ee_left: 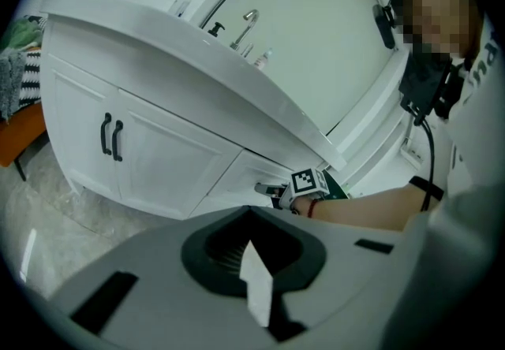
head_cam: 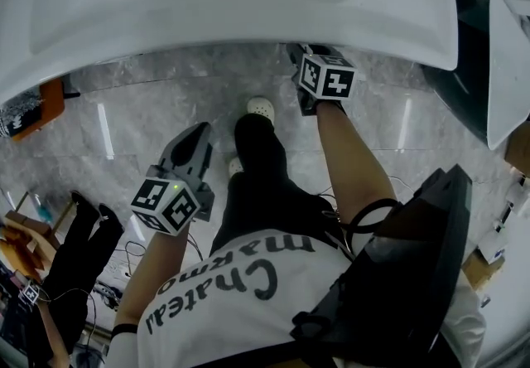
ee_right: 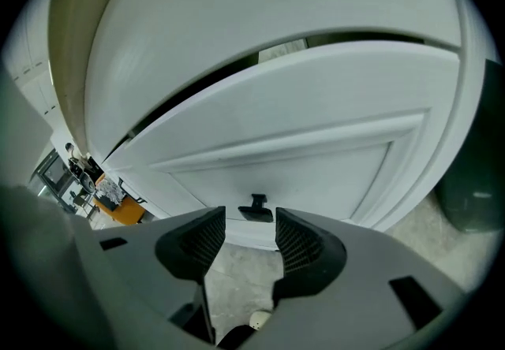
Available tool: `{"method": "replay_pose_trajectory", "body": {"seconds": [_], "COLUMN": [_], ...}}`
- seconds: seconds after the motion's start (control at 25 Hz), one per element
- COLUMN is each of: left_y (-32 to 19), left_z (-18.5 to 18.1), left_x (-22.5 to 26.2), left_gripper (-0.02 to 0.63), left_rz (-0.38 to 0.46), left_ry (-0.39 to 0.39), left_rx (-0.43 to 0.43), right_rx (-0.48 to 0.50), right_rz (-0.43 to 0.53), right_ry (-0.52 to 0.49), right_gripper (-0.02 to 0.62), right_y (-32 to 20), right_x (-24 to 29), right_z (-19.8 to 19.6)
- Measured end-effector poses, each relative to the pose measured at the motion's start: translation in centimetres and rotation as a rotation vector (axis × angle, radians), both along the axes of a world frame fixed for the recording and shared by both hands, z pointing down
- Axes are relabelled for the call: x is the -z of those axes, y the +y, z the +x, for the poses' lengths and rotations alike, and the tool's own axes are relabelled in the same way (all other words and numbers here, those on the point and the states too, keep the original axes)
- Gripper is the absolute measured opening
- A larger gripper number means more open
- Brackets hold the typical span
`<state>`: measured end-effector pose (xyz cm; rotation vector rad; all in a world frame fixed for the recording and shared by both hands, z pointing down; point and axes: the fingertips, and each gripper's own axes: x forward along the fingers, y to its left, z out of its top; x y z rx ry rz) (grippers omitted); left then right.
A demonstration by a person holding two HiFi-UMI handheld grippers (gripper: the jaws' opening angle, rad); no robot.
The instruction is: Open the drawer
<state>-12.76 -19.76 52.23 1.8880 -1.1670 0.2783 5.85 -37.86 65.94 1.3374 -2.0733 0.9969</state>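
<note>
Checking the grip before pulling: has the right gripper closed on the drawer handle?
No: on the right gripper the jaws stand apart, not pressing the black handle.

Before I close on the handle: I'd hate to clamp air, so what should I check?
1. Right gripper jaws open: ok.
2. Drawer handle centred ahead of the gap: ok.
3. Handle between the pads: not ok, it sits farther ahead.
4. Left gripper clear of the drawer: ok, held back at the side.
</note>
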Motion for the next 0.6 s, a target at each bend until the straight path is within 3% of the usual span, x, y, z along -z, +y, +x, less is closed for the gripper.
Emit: {"method": "replay_pose_trajectory", "body": {"seconds": [0.6], "left_y": [2.4], "left_z": [-1.8], "left_x": [1.4], "left_gripper": [-0.008], "left_rz": [-0.013], "left_ry": [-0.056], "left_rx": [0.020], "right_rx": [-0.067], "right_rz": [-0.018], "right_ry": [0.070], "right_gripper": [0.133], "right_y": [-0.7], "right_x": [-0.5], "right_z": [0.5]}}
